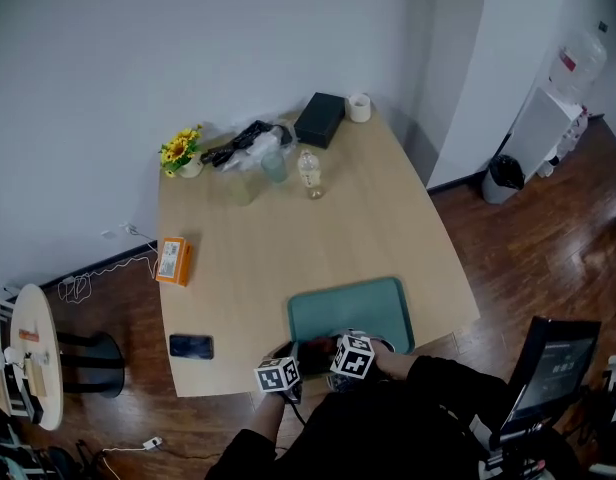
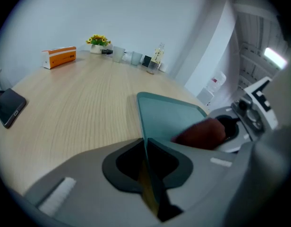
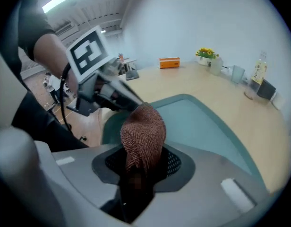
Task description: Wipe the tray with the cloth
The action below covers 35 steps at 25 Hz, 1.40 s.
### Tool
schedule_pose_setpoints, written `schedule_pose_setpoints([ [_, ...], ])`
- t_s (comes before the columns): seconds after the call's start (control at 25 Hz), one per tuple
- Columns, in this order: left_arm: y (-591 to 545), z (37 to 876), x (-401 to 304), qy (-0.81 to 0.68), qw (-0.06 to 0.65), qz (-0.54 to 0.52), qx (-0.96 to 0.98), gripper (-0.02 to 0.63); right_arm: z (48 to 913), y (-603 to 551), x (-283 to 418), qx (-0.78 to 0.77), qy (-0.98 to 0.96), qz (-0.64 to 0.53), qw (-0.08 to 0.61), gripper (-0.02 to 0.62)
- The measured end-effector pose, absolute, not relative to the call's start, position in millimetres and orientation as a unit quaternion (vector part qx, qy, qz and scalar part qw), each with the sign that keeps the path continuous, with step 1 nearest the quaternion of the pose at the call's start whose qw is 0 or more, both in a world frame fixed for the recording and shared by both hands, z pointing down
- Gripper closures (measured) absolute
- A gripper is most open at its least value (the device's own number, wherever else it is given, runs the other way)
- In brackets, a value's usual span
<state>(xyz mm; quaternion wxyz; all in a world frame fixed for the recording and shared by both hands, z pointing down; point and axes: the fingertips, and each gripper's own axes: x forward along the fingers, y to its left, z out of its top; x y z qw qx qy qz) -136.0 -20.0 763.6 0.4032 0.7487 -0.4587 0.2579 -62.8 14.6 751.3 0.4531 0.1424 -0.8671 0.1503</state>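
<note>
Looking down from the head, the green tray (image 1: 353,303) lies at the near edge of the desk (image 1: 248,238), with the left claw (image 1: 286,360) and right claw (image 1: 340,350) at its near side. From the left claw, that claw is squeezed tight on the tray's near left rim, and the brown cloth (image 2: 202,132) is just to the right. From the right claw, that claw is clamped on the bunched cloth, over the tray's near part.

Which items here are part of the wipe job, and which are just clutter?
Job: tray, cloth, left gripper shut on the tray's rim, right gripper shut on the cloth.
Clutter: phone, orange box, sunflowers, bottle, black box.
</note>
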Motion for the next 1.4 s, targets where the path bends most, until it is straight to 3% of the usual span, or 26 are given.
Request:
schedule_pose_setpoints([
  [0.4,-24.5,761.0,-131.0,-0.457,0.399,0.257,0.753,0.598,751.6,-124.2,1.4,0.234,-0.844,0.155,0.458,0.471],
  [1.0,-25.4,763.5,-136.1,-0.464,0.389,0.263,0.751,0.598,739.2,79.4,-26.5,0.106,-0.885,0.167,0.422,0.471],
  [1.2,-23.4,762.7,-133.7,-0.466,0.39,0.261,0.75,0.598,742.1,67.9,-17.2,0.124,-0.884,0.169,0.417,0.471],
  [1.4,-27.1,760.2,-134.3,-0.466,0.386,0.261,0.752,0.598,750.6,-17.8,20.2,0.198,-0.869,0.164,0.423,0.471],
])
